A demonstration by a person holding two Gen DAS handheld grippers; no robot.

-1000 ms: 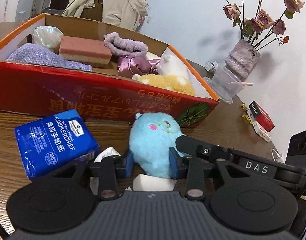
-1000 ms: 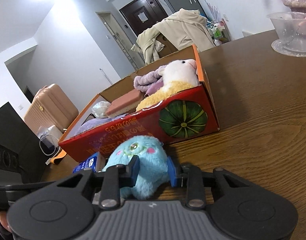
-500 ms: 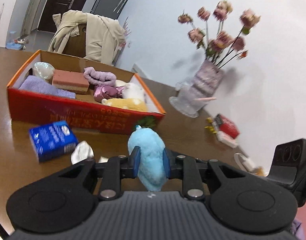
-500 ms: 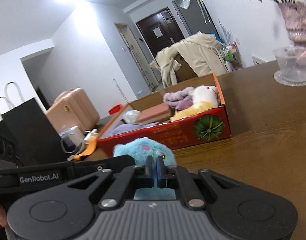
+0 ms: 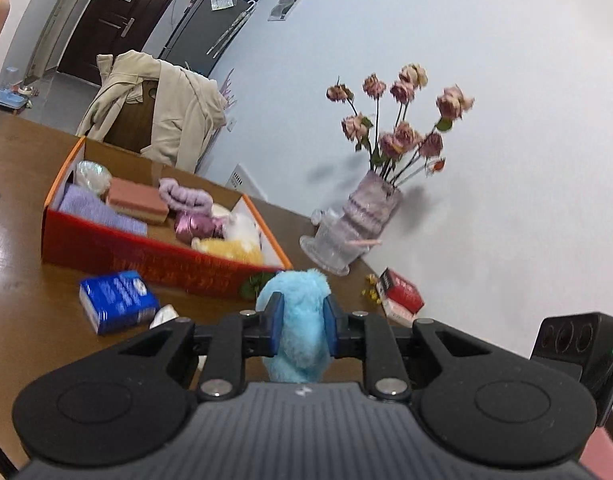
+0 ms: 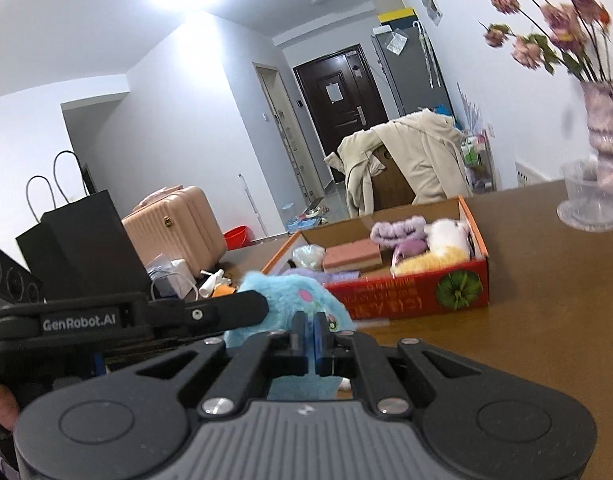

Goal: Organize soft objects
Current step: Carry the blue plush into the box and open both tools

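My left gripper (image 5: 302, 330) is shut on a fluffy light-blue plush toy (image 5: 300, 320) and holds it above the wooden table, short of the red cardboard box (image 5: 154, 258). The toy shows in the right wrist view (image 6: 290, 300) with the left gripper's arm across it. My right gripper (image 6: 309, 338) is shut with its pads together; whether it pinches the toy's fur is unclear. The box (image 6: 418, 296) holds a purple cloth, a pink sponge, a lilac scrunchie and a white-and-yellow plush.
A blue tissue pack (image 5: 116, 300) and crumpled tissue (image 5: 164, 316) lie in front of the box. A vase of dried roses (image 5: 374, 204), a clear bowl (image 5: 332, 240) and red packets (image 5: 400, 292) stand to the right. A black bag (image 6: 78, 240) stands far left.
Both grippers rose, lifting the blue plush off the table. My right gripper, first open around the plush, closed its pads together. The left stayed clamped on it.
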